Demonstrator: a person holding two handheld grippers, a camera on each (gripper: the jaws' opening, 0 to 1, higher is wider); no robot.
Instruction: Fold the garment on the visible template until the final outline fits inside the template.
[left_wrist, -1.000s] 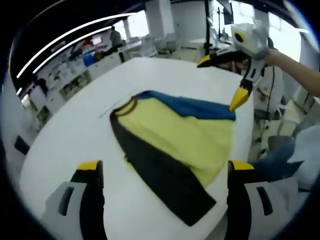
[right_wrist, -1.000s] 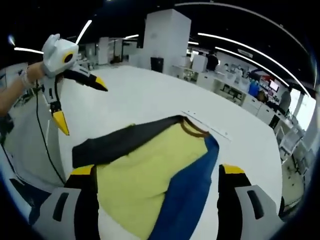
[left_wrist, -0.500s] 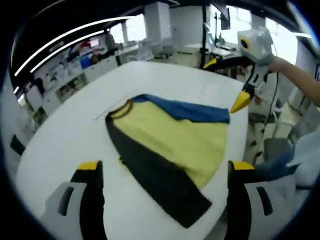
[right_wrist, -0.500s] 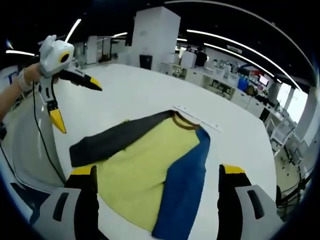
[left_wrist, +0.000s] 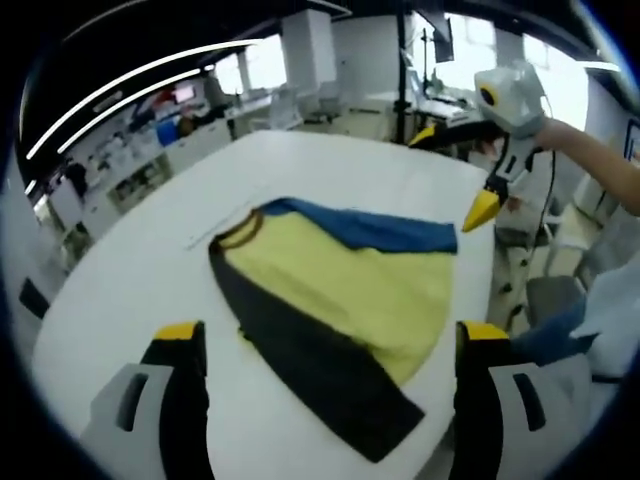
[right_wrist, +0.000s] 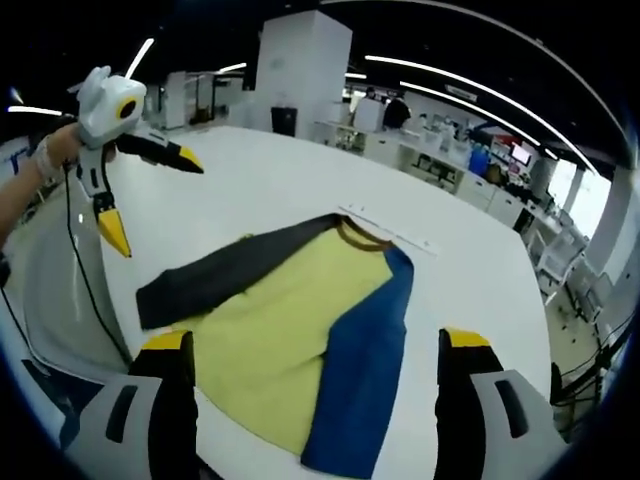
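- Garment (left_wrist: 335, 290) lies flat on the white desk (left_wrist: 130, 270), partly folded: yellow body, dark grey sleeve, blue sleeve, brown collar
- Left tool (left_wrist: 330, 345): jaws wide apart, yellow tips either side of the garment's near edge in the left gripper view, holding nothing, above the cloth w/o touching
- Right tool (right_wrist: 315, 350): jaws spread too, empty, raised over the garment's hem end in the right gripper view
- Left gripper view: right tool comes in at upper right, held by a hand (left_wrist: 560, 130), jaws apart, one yellow tip just beside the blue sleeve (left_wrist: 370, 225) end, off the desk edge
- Right gripper view: left tool comes in at upper left, held by a hand (right_wrist: 60, 145), jaws apart, clear of the dark sleeve (right_wrist: 225, 280)
- Blue sleeve folded along one side of the yellow body, dark sleeve along the other
- Collar (right_wrist: 360, 235) points at a thin pale strip (right_wrist: 390, 228) lying on the desk just beyond it
- Background: office w/ desks, ceiling light strips, white column (right_wrist: 300, 70)
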